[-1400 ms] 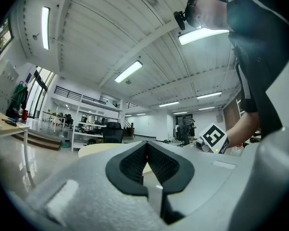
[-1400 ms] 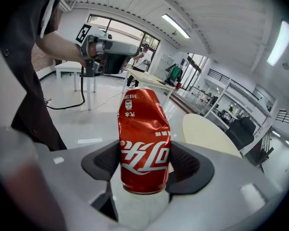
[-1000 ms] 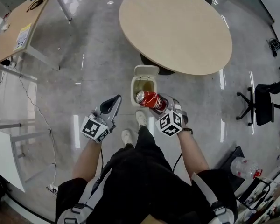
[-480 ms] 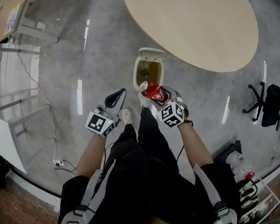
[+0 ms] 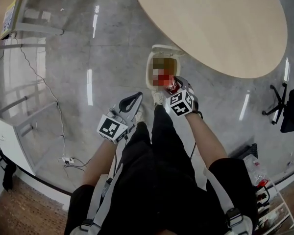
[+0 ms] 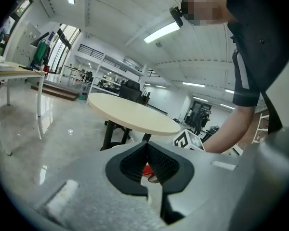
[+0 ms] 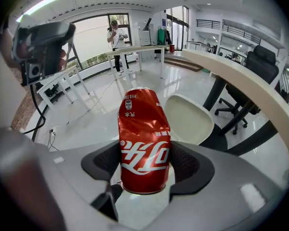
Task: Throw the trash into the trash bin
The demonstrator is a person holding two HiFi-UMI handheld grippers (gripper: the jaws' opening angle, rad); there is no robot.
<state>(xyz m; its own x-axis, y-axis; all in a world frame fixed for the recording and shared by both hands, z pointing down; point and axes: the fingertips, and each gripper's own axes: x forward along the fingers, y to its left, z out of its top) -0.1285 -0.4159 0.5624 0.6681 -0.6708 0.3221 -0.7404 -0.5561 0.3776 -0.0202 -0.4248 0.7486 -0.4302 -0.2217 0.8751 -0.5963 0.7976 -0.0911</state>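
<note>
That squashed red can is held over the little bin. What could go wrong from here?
The bin has a narrow mouth, so the dented can, if the right gripper lets go off-centre, could strike the rim or the raised lid and roll away across the floor. The round table overhangs close beside the bin, so the gripper might knock its edge.

Red can (image 5: 172,84) is gripped by the right gripper (image 5: 176,87) just above the open trash bin (image 5: 149,71), next to the round table (image 5: 215,23); left gripper (image 5: 133,101) is held off beside it.
</note>
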